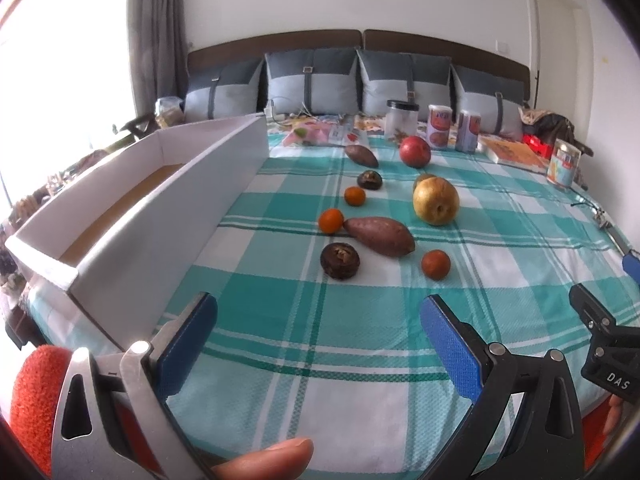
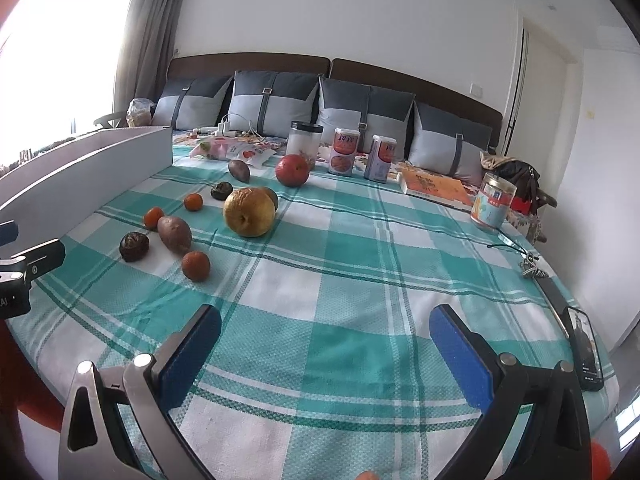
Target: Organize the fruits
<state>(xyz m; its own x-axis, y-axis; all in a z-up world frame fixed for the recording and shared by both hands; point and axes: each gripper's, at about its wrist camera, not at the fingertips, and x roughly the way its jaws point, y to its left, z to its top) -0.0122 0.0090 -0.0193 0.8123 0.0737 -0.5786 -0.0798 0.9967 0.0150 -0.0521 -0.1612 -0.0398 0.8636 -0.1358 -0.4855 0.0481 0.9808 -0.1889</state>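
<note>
Your left gripper (image 1: 318, 344) and right gripper (image 2: 325, 354) both hover with jaws apart, holding nothing. The white box (image 1: 132, 216) at left shows only its brown floor. The fruits lie loose on the checked bedspread (image 1: 500, 248): yellow pear (image 1: 436, 201), red apple (image 1: 415, 151), orange tangerines (image 1: 435, 264).

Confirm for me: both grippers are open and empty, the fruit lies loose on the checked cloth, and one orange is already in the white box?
Not quite. The white box holds no fruit in the left wrist view; all three oranges lie on the checked cloth. The rest stands: left gripper and right gripper are open and empty.
</note>
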